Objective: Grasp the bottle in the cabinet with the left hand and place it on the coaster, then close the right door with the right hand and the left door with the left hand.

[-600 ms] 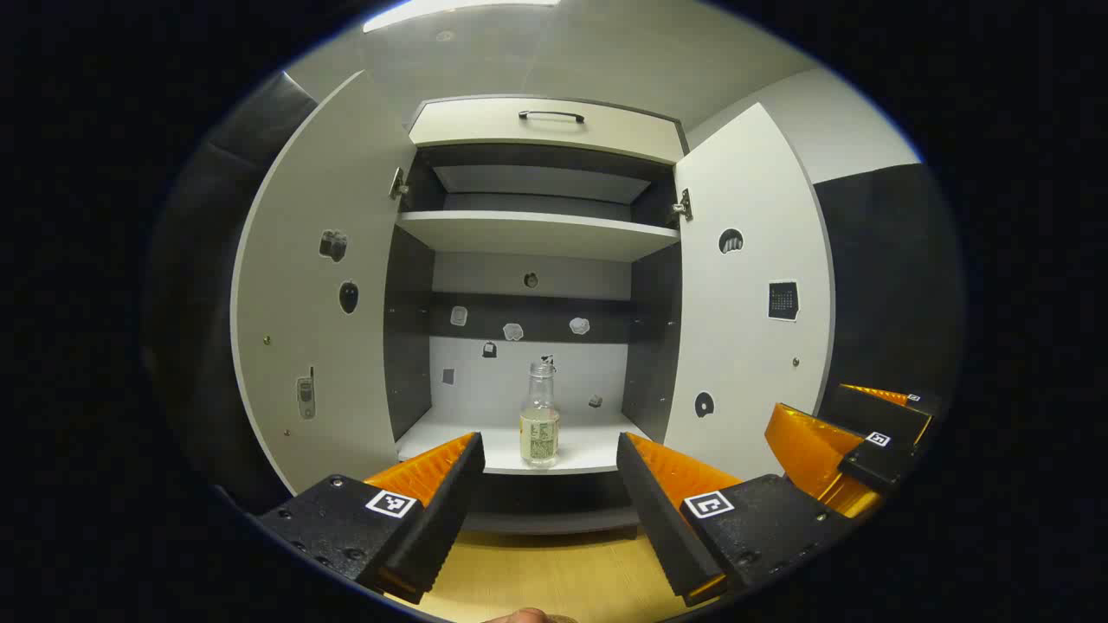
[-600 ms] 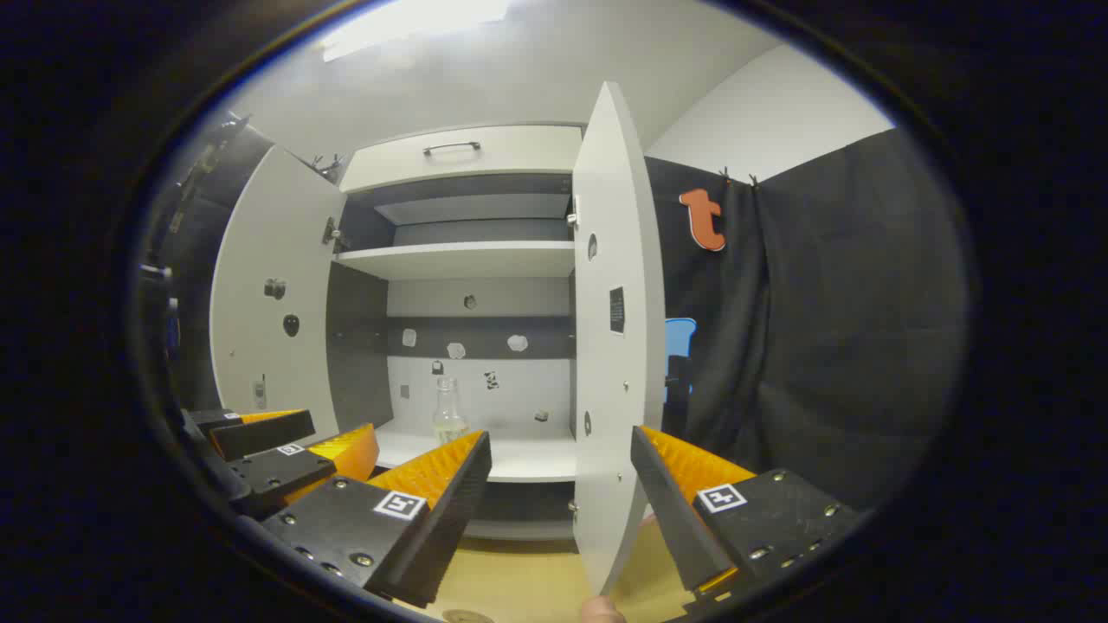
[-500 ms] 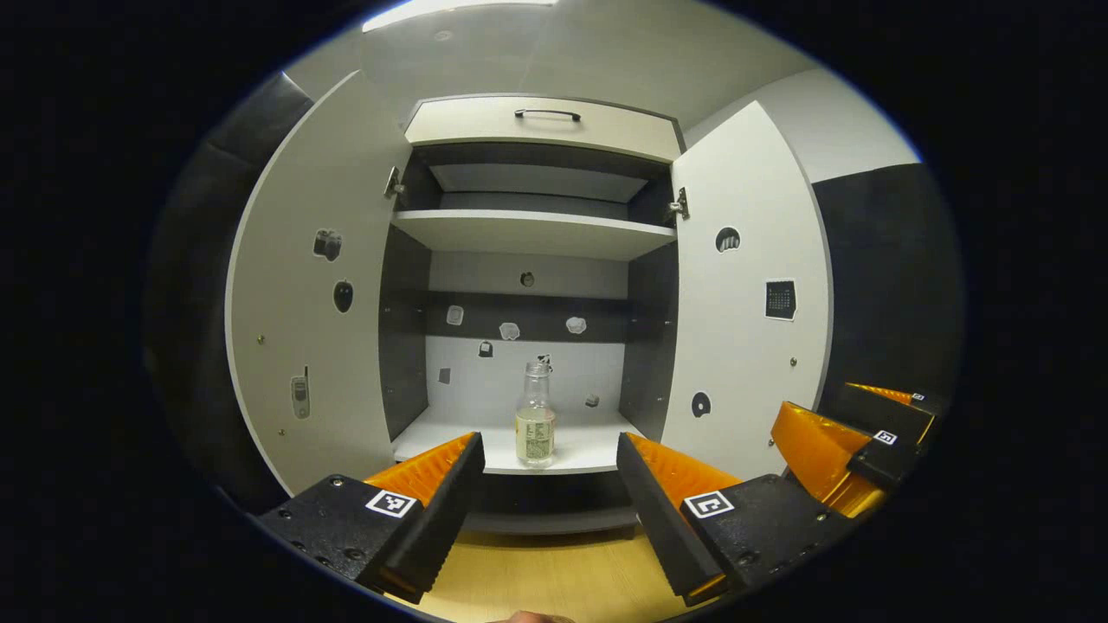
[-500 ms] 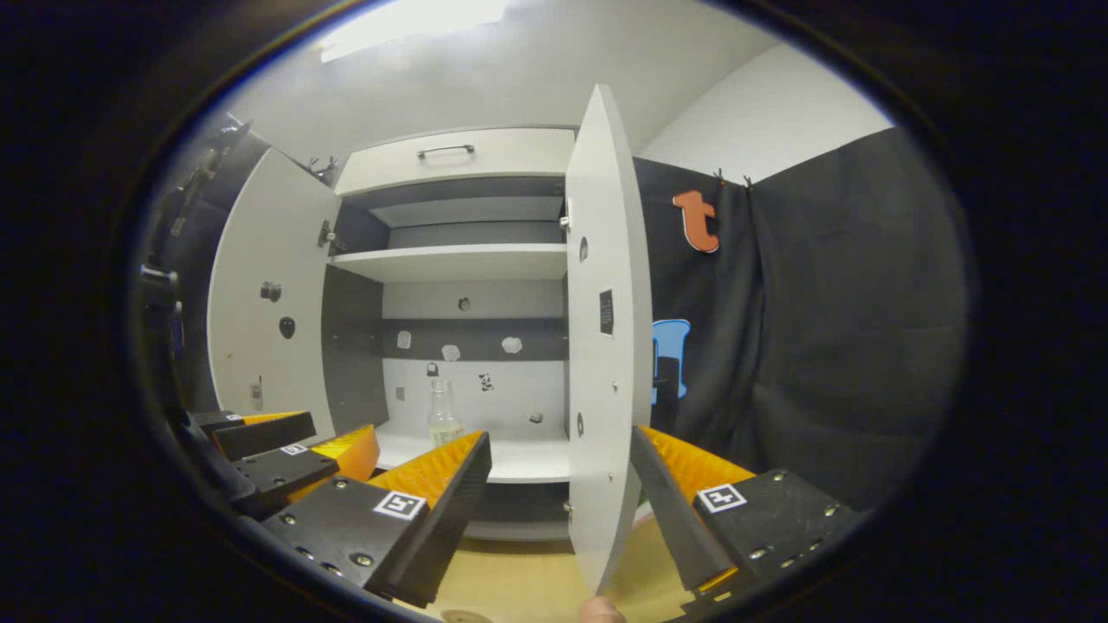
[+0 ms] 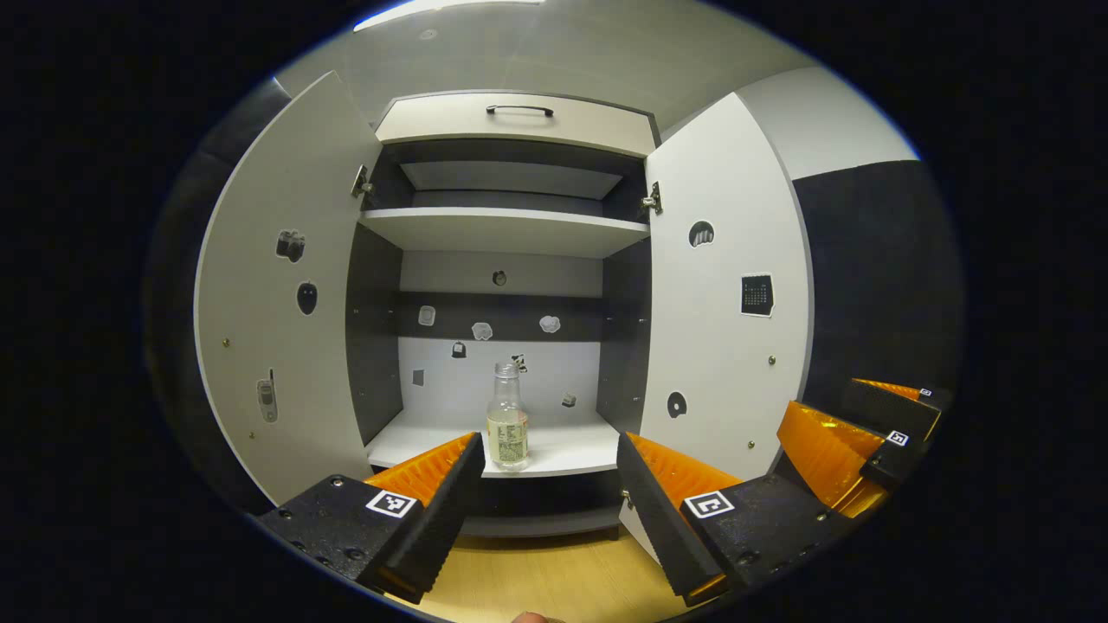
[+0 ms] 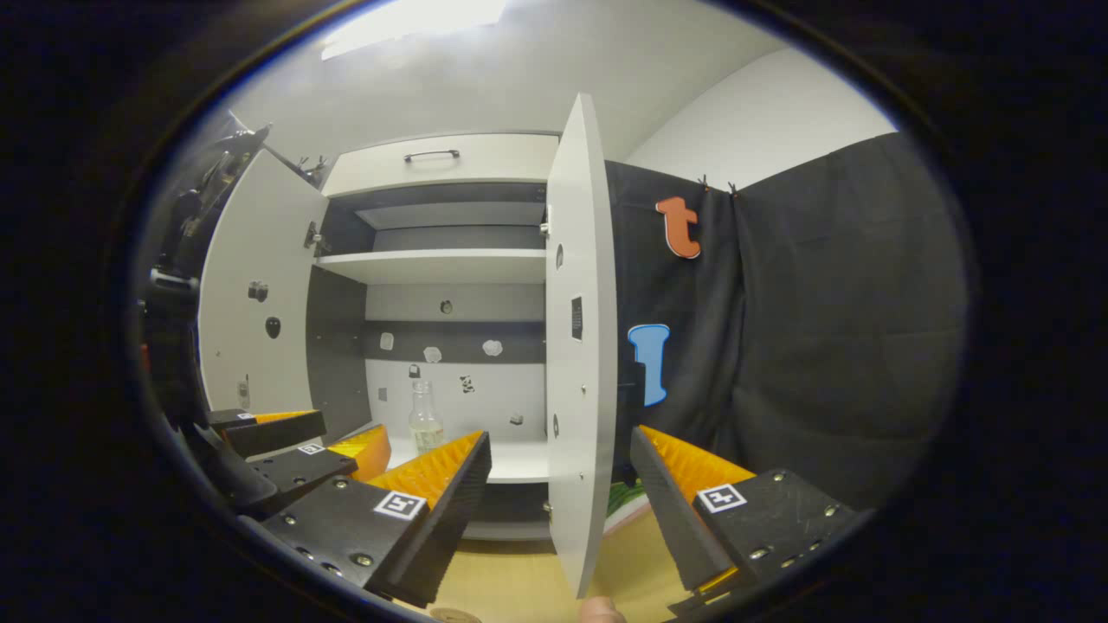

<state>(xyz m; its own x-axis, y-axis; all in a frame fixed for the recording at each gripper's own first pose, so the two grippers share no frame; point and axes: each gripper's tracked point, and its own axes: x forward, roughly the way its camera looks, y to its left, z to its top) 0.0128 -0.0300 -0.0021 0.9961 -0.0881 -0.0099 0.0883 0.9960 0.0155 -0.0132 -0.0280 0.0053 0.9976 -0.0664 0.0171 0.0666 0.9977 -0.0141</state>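
A clear glass bottle [image 5: 507, 417] with a pale label stands upright at the front of the cabinet's lower shelf [image 5: 563, 450]; it is also in the right gripper view [image 6: 423, 419]. Both cabinet doors stand wide open: the left door [image 5: 268, 294] and the right door [image 5: 727, 294]. My left gripper [image 5: 550, 446] is open and short of the shelf, with the bottle just left of its midline. My right gripper [image 6: 558, 443] is open, and the right door's edge [image 6: 576, 346] stands upright between its fingers without touching them. The left gripper [image 6: 294, 441] shows at the lower left of the right gripper view.
A wooden tabletop [image 5: 554, 580] lies below the cabinet. An upper shelf [image 5: 502, 229] and a drawer with a dark handle [image 5: 519, 110] sit above. A green and white flat thing [image 6: 625, 502] lies on the table behind the right door. Black cloth [image 6: 822, 346] hangs on the right.
The cabinet, bottle and right door have slid leftward in both views, so both grippers have shifted or turned to the right. Both stay open.
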